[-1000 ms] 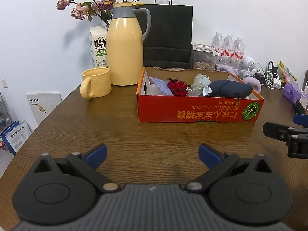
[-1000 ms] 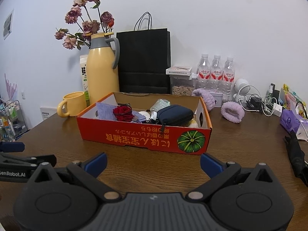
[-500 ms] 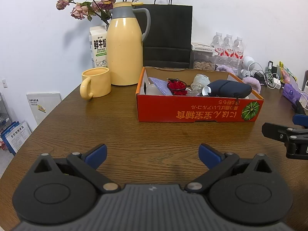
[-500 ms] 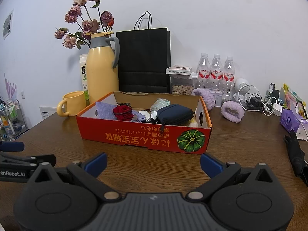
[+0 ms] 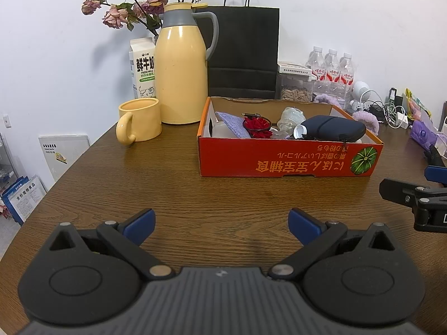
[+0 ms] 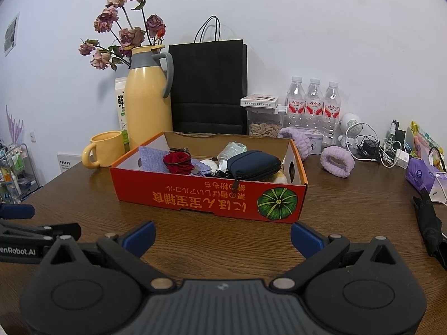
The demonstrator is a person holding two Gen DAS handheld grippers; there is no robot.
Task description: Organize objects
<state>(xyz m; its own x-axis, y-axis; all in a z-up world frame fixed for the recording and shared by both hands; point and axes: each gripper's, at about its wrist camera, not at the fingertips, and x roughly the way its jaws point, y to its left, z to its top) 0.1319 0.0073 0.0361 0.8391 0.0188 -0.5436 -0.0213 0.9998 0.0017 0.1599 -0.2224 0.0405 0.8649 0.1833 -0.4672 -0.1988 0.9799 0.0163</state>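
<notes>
- Left wrist view: the left hand-held gripper [image 5: 220, 224] is hovering released and empty over the bare bench [image 5: 167, 184], jaws spread wide, apparently readying a reach. The red cardboard box [image 5: 290, 162] is sitting ahead and slightly right, long axis running left to right, printed side facing the camera, holding a navy pouch [image 5: 333, 128] and a red rose [image 5: 256, 124].
- Right wrist view: the right hand-held gripper [image 6: 222, 236] is likewise hanging released, gripping nothing, squared up to the box. Purple headbands [image 6: 336, 160] are lying outside it, likely awaiting sorting.
</notes>
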